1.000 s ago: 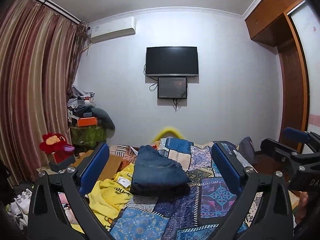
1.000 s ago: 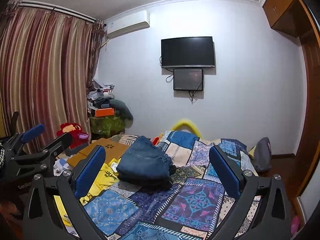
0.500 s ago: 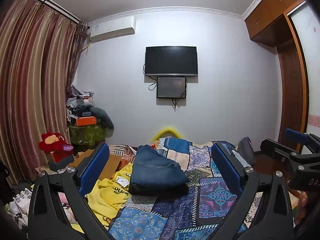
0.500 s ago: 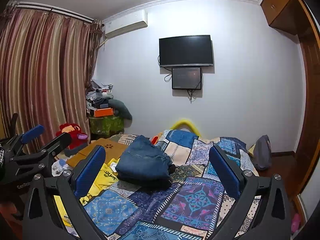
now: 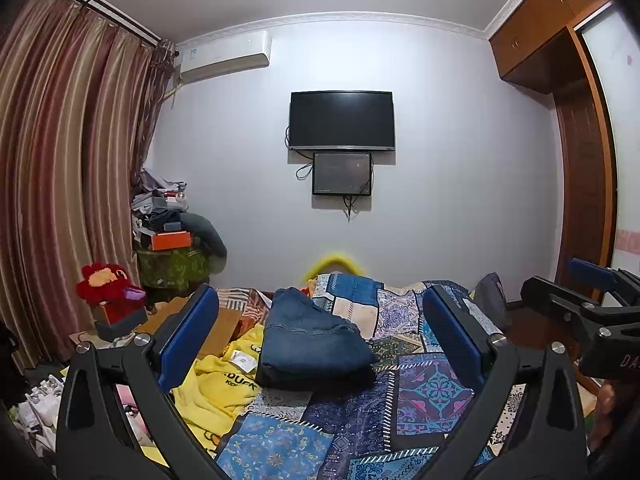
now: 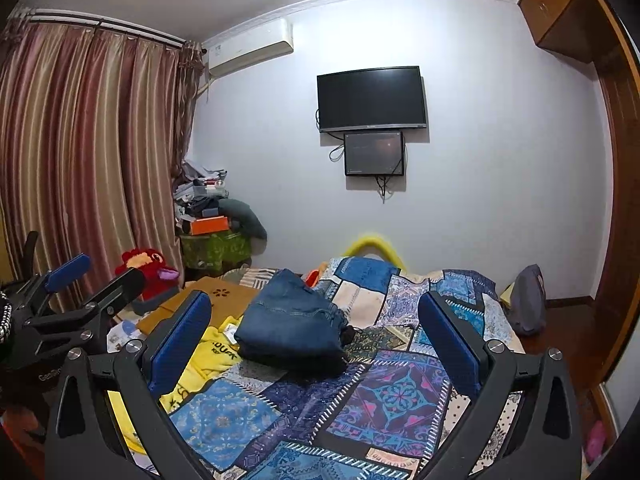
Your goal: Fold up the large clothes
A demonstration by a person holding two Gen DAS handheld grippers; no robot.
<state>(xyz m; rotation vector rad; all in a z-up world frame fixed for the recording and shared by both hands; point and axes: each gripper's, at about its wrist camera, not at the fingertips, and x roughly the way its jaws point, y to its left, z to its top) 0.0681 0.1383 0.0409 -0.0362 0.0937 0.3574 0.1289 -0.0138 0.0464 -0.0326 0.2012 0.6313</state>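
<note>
Left gripper [image 5: 320, 336] and right gripper [image 6: 314, 336] both hang spread and empty. Folded jeans [image 5: 310, 340] rest on the patchwork bedspread [image 5: 432, 392] – probably heavy, limp denim – best pinched at corners or waistband.

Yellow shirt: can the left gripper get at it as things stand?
Probably yes. The left gripper is open and empty, and the yellow shirt lies exposed on the bed to its lower left. Only the shirt's right edge sits under the folded jeans.
</note>
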